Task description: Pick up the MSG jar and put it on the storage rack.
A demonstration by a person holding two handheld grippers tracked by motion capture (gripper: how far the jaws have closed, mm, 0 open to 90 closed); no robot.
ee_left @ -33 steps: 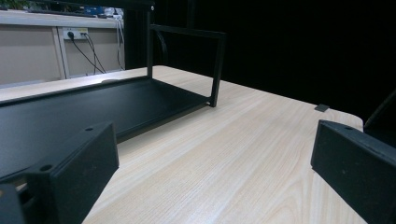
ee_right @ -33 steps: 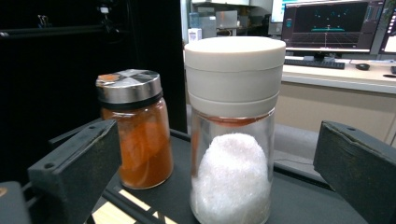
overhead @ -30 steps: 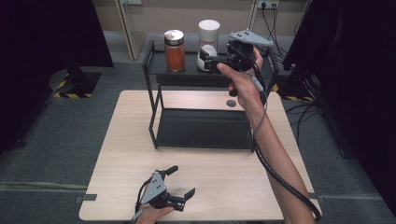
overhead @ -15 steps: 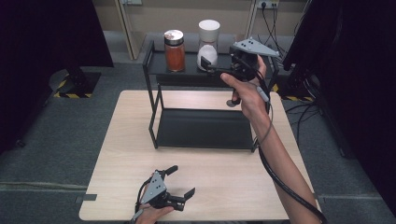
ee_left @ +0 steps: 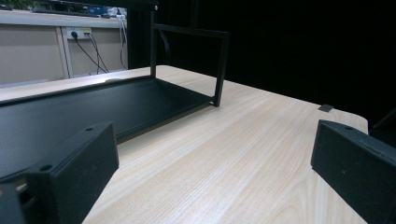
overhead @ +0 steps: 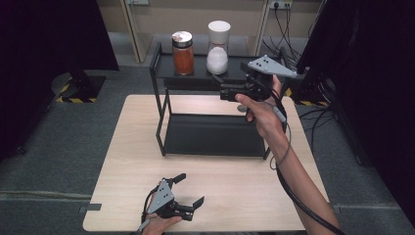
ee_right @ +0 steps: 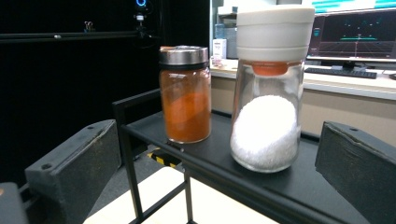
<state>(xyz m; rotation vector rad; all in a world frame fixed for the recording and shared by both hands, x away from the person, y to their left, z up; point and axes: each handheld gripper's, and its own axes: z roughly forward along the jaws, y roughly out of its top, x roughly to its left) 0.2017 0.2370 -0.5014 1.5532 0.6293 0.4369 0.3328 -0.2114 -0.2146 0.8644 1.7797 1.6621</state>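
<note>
Right gripper [overhead: 219, 84]: upper centre-right of the high view, held up at the level of the rack's top shelf, jaws spread wide with nothing between them. The jaw tips are dark against the shelf and hard to separate there; the right gripper view shows them standing apart at lower left and lower right.
White-lidded jar [ee_right: 268, 88]: upright on the top shelf, centre-right of the right gripper view, holding white granules; just short of the open jaws, not touched. In the high view [overhead: 218, 47] it stands at top centre.
Orange jar [ee_right: 185, 93]: upright, metal lid, just beside the white-lidded jar on its left, a small gap between them.
Rack [overhead: 210, 134]: black, two tiers, on the far half of the counter [overhead: 127, 161]. Its far right corner is hidden behind the right hand and gripper.
Left gripper [overhead: 190, 191]: bottom centre-left of the high view, low over the counter, jaws open and empty. The hand under it is cut off by the frame edge.
Left gripper view: lower shelf of the rack at left; whether the gripper rests on the counter cannot be told.
</note>
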